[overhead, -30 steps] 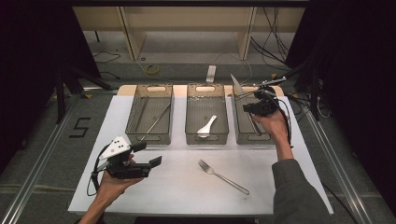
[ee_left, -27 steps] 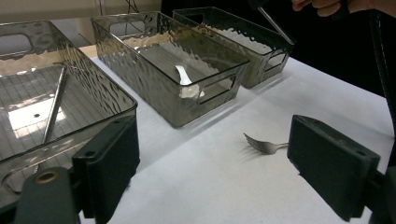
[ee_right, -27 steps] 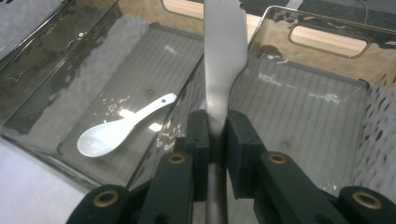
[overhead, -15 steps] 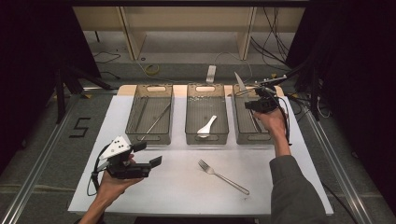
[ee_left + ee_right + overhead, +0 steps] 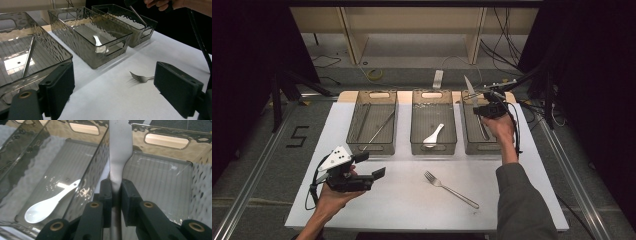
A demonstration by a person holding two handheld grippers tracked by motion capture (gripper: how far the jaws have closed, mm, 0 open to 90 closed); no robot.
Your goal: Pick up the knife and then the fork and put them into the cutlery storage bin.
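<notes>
Since a second ago, the right gripper [image 5: 483,106] has carried its knife [image 5: 469,89] a little lower over the right-hand bin [image 5: 506,146], the blade now tipping toward 11 o'clock instead of leaning flatter; the left gripper [image 5: 373,165] has not shifted.

From the high view, sorting looks partly done: a thin metal utensil [image 5: 379,129] lies in the left bin [image 5: 373,147], a white spoon [image 5: 432,135] in the middle bin [image 5: 433,148], and the knife is not yet released. A fork [image 5: 450,189] is left on the white mat [image 5: 532,200] at 6 o'clock of the middle bin, well apart from both tools. Open mat lies all around it; the mat's near edge and the bin walls are the only limits.

From the left gripper view, that tool's jaws stand wide with nothing between them, aimed at about 1 o'clock across bare mat toward the fork [image 5: 140,78]. The spoon [image 5: 98,45] shows through the middle bin's wall [image 5: 110,53].

From the right gripper view, the jaws are pinched narrow on the knife [image 5: 119,150] at the neck where handle meets blade, blade pointing to 12 o'clock. It hangs along the wall between the two bins, so a nudge toward 3 o'clock seems needed before letting go. The spoon [image 5: 50,203] lies at 9 o'clock.
</notes>
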